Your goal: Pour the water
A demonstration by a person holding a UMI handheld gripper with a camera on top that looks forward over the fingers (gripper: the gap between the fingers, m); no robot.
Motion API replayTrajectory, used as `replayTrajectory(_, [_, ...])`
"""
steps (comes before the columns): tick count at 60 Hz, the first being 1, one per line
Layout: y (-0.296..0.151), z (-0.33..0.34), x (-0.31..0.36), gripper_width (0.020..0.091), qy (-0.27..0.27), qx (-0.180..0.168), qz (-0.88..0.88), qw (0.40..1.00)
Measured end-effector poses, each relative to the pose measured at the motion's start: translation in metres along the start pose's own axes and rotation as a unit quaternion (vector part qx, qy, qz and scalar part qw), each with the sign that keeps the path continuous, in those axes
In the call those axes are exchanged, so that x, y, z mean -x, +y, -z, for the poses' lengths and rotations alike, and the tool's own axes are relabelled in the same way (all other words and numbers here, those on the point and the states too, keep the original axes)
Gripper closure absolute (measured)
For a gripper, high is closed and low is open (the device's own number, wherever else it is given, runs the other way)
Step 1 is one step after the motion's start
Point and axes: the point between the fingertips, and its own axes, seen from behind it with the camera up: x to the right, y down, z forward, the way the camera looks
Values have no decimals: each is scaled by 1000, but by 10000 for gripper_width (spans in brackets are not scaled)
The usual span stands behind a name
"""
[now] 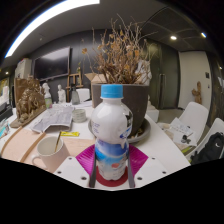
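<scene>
A cup (48,152) is sitting on the white table (160,145), off to the left of the bottle and a little lower. Papers (52,120) are lying behind the cup. In the middle, the gripper (112,172) is holding a bottle (110,128) with a blue cap, and both pink pads (88,160) are pressing on its sides. The bottle is standing straight up, with its cap pointing to the ceiling. A pot (135,105) with dry twigs is standing right behind it. To pour, I think the bottle needs to go left and tip toward the cup. It looks like pouring is not starting yet.
</scene>
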Motion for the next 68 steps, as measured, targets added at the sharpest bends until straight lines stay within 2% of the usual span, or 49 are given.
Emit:
replayTrajectory(5, [3, 2, -1, 592, 4, 9, -1, 1000])
replayTrajectory(7, [6, 3, -2, 490, 7, 20, -3, 1000])
replayTrajectory(10, [5, 9, -2, 256, 9, 34, -8, 999])
replayTrajectory(11, [3, 11, -3, 233, 10, 36, -11, 999])
replayTrajectory(13, [0, 18, -4, 267, 14, 43, -15, 999])
replayTrajectory(17, [-4, 35, -6, 244, 26, 59, -20, 998])
replayTrajectory(25, [-23, 94, 8, 252, 42, 85, -26, 995])
replayTrajectory(42, [-57, 255, 74, 250, 50, 102, -7, 994])
replayTrajectory(50, [-55, 317, 100, 251, 55, 110, 10, 992])
replayTrajectory(60, [-45, 363, 116, 248, 60, 117, -5, 991])
replayTrajectory(68, [-40, 376, 117, 247, 66, 119, 1, 991])
